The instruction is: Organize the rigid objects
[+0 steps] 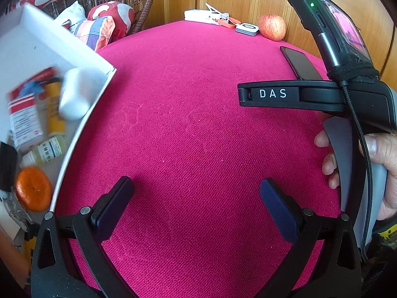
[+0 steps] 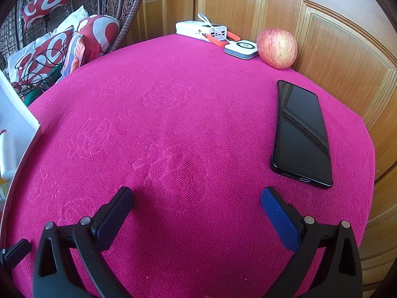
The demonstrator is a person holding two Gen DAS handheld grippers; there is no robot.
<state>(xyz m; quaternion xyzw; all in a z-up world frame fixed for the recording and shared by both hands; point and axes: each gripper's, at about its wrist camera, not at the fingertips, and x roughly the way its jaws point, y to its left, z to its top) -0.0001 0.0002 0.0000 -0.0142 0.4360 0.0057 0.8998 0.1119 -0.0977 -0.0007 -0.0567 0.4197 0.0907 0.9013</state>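
A white box (image 1: 37,47) at the left edge of the pink table holds a red-and-white carton (image 1: 24,114), a white case (image 1: 74,94), a small bottle (image 1: 47,151) and an orange (image 1: 33,188). A black phone (image 2: 301,134) lies at the right, also in the left wrist view (image 1: 299,62). An apple (image 2: 276,48), a white charger pad (image 2: 242,49) and a white power bank (image 2: 201,31) sit at the far edge. My left gripper (image 1: 196,198) is open and empty above the cloth. My right gripper (image 2: 196,203) is open and empty, left of the phone.
The pink cloth (image 2: 173,124) covers the round table. A wooden door (image 2: 335,49) stands close behind at the right. A wicker chair with red-and-white cushions (image 2: 96,32) stands at the far left. The right gripper's body (image 1: 347,94) shows at the right of the left wrist view.
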